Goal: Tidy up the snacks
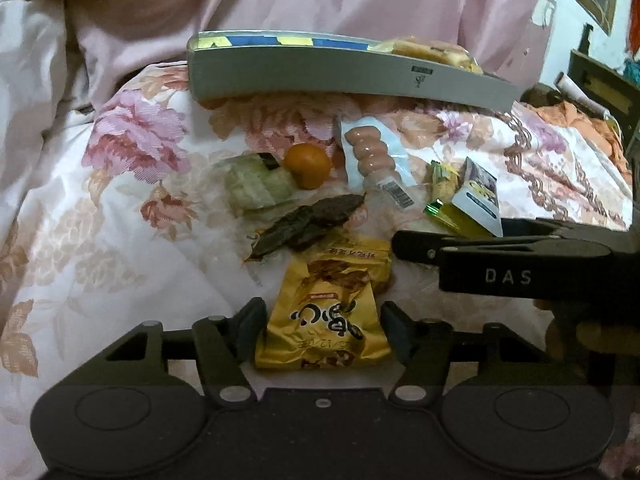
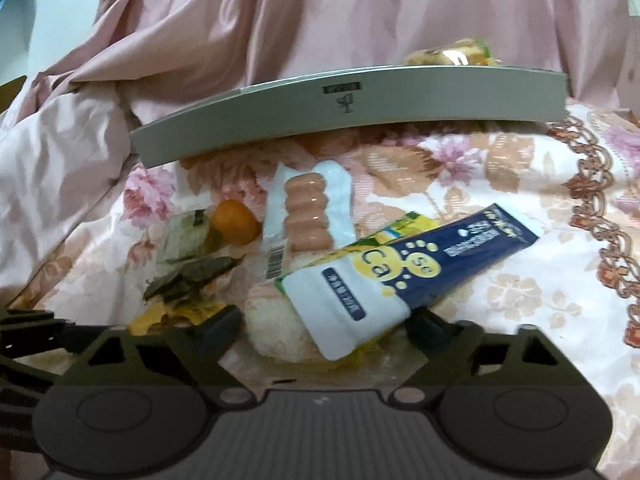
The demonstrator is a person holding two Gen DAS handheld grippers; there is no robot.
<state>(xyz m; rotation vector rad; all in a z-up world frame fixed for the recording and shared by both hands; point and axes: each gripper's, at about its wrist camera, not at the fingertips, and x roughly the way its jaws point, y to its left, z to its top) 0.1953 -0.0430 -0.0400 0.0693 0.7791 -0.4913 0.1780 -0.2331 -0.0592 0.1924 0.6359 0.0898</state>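
Left gripper (image 1: pixel 322 330) gapes around a crinkly yellow packet (image 1: pixel 326 320) on the floral quilt (image 1: pixel 120 208); right gripper (image 2: pixel 324 328) straddles a glossy blue-white pouch (image 2: pixel 400 272), unclamped.

A yellow snack packet (image 1: pixel 326 316) lies flat on the floral bedding, crumpled, its print upside down. Beyond it rests a dark brown dried strip (image 1: pixel 306 224) in clear wrap, then a pale green wrapped snack (image 1: pixel 256 188) touching a small orange (image 1: pixel 308 165). A sausage pack (image 1: pixel 372 156) lies lengthwise beside them. A blue-and-white pouch (image 2: pixel 404 276) marked "Ca" lies tilted over a white rice cake (image 2: pixel 276 328). Farther back, a grey tray (image 1: pixel 340 76) holds a wrapped pastry (image 1: pixel 432 50) at its right end.
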